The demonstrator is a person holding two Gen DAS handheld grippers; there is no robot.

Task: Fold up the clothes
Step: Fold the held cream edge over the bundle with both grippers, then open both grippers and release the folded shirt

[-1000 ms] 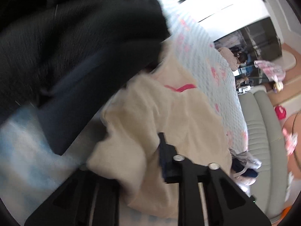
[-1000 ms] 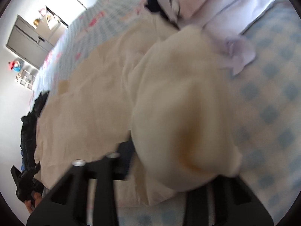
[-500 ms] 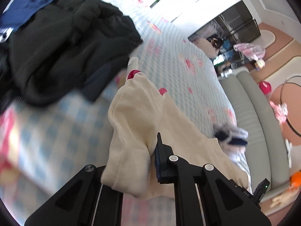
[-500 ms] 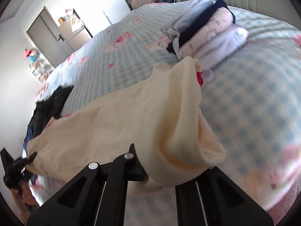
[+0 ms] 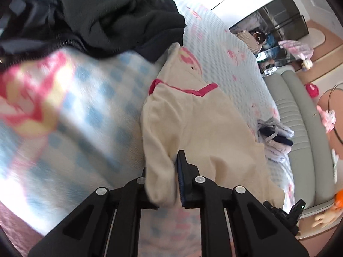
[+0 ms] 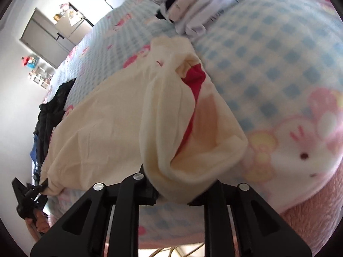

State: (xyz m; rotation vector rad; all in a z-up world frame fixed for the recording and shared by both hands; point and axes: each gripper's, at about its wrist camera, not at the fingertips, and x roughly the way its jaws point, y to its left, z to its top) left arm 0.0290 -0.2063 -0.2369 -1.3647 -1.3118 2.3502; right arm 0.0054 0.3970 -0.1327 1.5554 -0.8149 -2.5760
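Observation:
A cream garment with red trim (image 5: 203, 128) hangs stretched over the blue-checked bedspread (image 5: 90, 115). My left gripper (image 5: 163, 184) is shut on one bunched corner of it. In the right wrist view the same cream garment (image 6: 103, 115) spans from my right gripper (image 6: 178, 190), shut on a thick fold with the red trim showing, across to the other gripper, small at the lower left. The cloth hides most of both grippers' fingers.
A heap of black and dark blue clothes (image 5: 103, 10) lies at the bed's far left. A stack of folded pale clothes (image 6: 199, 6) sits at the bed's right end by a grey padded headboard (image 5: 300, 128). A cabinet (image 6: 47, 38) stands by the wall.
Both grippers have lowered the stretched garment toward the bedspread and closer to the near edge. The cloth spread wider, showing its red trim. Both grips stayed closed.

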